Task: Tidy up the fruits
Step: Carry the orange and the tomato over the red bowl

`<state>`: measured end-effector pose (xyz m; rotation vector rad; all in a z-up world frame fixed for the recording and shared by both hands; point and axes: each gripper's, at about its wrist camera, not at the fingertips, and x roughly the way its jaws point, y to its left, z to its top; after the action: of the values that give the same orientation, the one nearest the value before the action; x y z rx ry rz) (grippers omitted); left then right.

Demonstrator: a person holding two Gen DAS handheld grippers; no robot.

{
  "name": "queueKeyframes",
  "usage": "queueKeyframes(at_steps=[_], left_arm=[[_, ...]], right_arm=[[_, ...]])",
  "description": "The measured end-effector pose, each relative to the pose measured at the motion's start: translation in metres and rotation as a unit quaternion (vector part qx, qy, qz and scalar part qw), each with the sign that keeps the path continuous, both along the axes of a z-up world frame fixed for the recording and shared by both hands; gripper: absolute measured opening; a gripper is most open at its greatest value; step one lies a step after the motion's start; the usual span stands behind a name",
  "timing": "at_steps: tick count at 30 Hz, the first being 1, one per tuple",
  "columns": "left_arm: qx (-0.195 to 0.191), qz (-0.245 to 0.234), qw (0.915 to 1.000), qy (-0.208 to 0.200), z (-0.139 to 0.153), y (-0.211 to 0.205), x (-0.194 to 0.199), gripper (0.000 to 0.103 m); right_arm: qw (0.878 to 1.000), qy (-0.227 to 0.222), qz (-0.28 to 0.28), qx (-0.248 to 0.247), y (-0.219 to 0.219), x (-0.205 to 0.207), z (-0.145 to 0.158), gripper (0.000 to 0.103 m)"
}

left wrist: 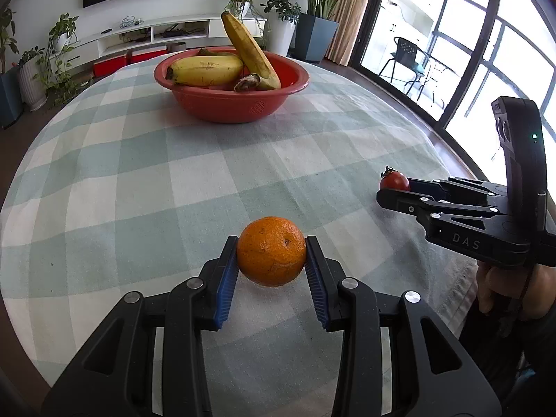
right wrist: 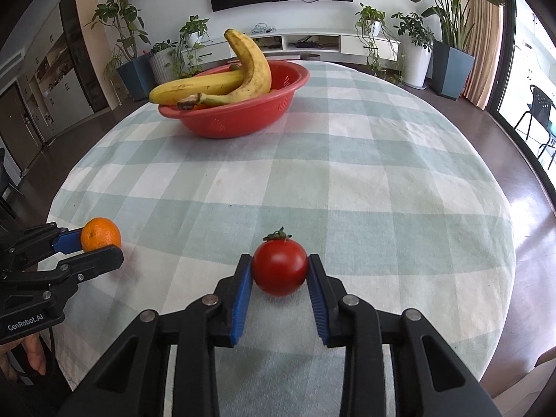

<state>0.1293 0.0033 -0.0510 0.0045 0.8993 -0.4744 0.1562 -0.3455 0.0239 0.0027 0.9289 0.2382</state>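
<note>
- The left hand-held gripper (left wrist: 271, 260) is clamped on an orange (left wrist: 271, 251), its blue pads (left wrist: 227, 278) pressed to both sides of the fruit
- The orange sits at the tips of the fingers, just above or on the checked cloth; a shadow lies right under it, so I cannot tell whether it touches
- The right hand-held gripper (right wrist: 280, 271) is closed on a red tomato (right wrist: 280, 266) with a green stalk on top, its pads (right wrist: 243, 292) against both sides
- The tomato is likewise low over the cloth, at the near part of the surface (right wrist: 365, 180)
- No earlier picture is on hand, so only the grip itself can be told
- In the left view the right hand-held gripper comes in from the right edge, with the tomato at its tip and a person's hand (left wrist: 500, 288) under its body
- In the right view the left hand-held gripper comes in from the left edge with the orange between its fingers, well apart from the tomato
- A red bowl (left wrist: 222, 104) stands toward the far side of the surface, well apart from both fruits
- Two bananas (left wrist: 208, 69) lie in the bowl; one rests along it, the other leans up over the rim with its tip in the air
- Something orange shows low in the bowl under the bananas, too hidden to tell
- The cloth is pale green and white check and covers the round surface
- Behind stand potted plants (right wrist: 448, 17), a low white cabinet and a dark screen on the wall
</note>
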Motion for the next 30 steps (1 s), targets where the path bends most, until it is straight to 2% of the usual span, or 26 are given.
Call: queueKeyframes(at_steps=[4, 9, 14, 18, 23, 30], left_arm=[[0.000, 0.000, 0.9998, -0.018, 0.020, 0.004, 0.009, 0.035], [0.012, 0.000, 0.9984, -0.054, 0.059, 0.008, 0.033, 0.035], [0.026, 0.000, 0.9960, -0.085, 0.099, 0.011, 0.074, 0.035], [0.041, -0.001, 0.9948, -0.094, 0.121, 0.010, 0.116, 0.035], [0.072, -0.017, 0.9935, -0.087, 0.121, 0.002, 0.165, 0.035], [0.100, -0.034, 0.9929, -0.054, 0.087, -0.006, 0.215, 0.035]], right_arm=[[1.000, -0.018, 0.002, 0.017, -0.004, 0.003, 0.022, 0.034], [0.998, -0.042, 0.017, 0.034, -0.004, 0.020, 0.058, 0.034], [0.996, -0.066, 0.041, 0.045, 0.008, 0.049, 0.094, 0.034], [0.994, -0.081, 0.056, 0.039, 0.023, 0.078, 0.112, 0.034], [0.994, -0.072, 0.076, 0.039, 0.042, 0.115, 0.112, 0.034], [0.994, -0.041, 0.094, 0.028, 0.064, 0.151, 0.086, 0.034]])
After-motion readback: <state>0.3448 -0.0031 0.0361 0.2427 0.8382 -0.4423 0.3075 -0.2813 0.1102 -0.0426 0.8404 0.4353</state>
